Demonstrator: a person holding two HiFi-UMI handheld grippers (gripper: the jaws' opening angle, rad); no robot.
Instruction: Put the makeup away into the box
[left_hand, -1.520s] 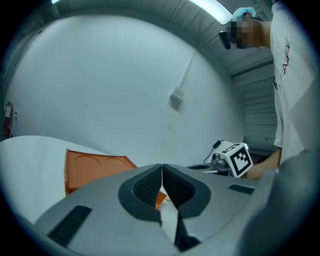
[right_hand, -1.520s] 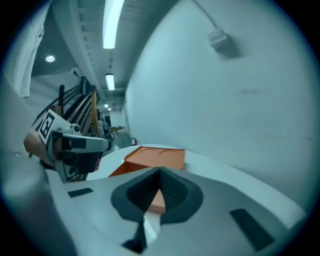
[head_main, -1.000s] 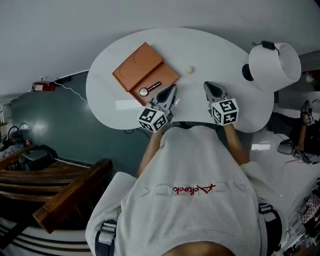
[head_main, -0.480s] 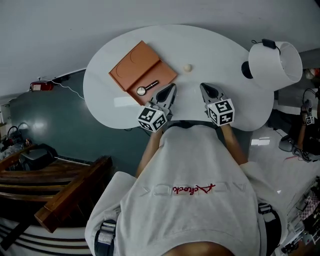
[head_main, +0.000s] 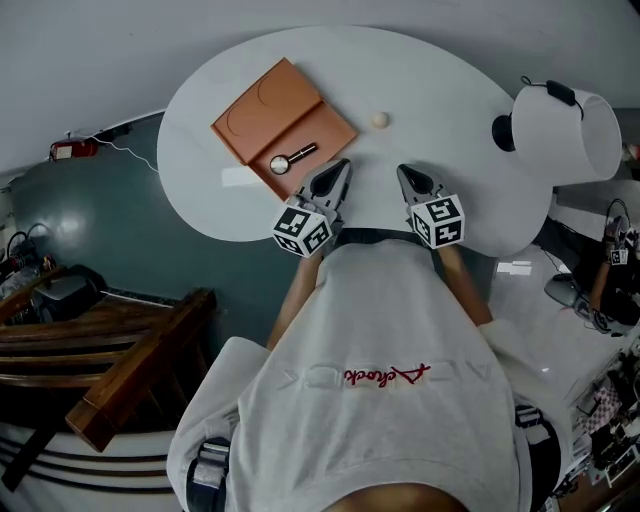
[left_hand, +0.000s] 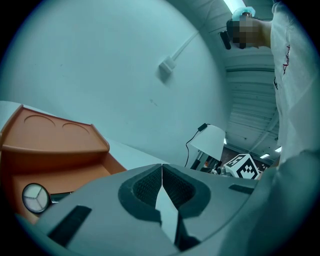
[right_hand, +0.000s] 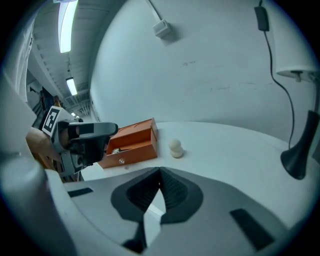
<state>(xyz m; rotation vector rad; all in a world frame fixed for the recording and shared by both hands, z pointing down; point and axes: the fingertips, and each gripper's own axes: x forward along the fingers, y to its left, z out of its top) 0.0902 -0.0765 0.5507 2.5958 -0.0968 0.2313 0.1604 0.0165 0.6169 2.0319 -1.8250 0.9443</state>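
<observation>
An orange box (head_main: 283, 125) lies open on the white table (head_main: 440, 80), its lid folded back to the far left. A round white-faced item with a dark handle (head_main: 290, 160) lies in its tray, also in the left gripper view (left_hand: 35, 196). A small cream makeup sponge (head_main: 379, 120) stands on the table right of the box (right_hand: 131, 145); the right gripper view shows the sponge (right_hand: 175, 147) ahead. My left gripper (head_main: 338, 170) hovers just right of the box's near corner, shut and empty (left_hand: 161, 167). My right gripper (head_main: 405, 173), near side of the sponge, is shut and empty (right_hand: 160, 172).
A white lamp (head_main: 560, 130) with a dark base (right_hand: 300, 155) stands at the table's right end, its cord running up the wall. The table's near edge lies just under both grippers. A wooden bench (head_main: 120, 370) stands on the floor at left.
Both grippers have sunk a little toward the table, still shut. The head view has shifted, so the table and box sit higher in the picture.
</observation>
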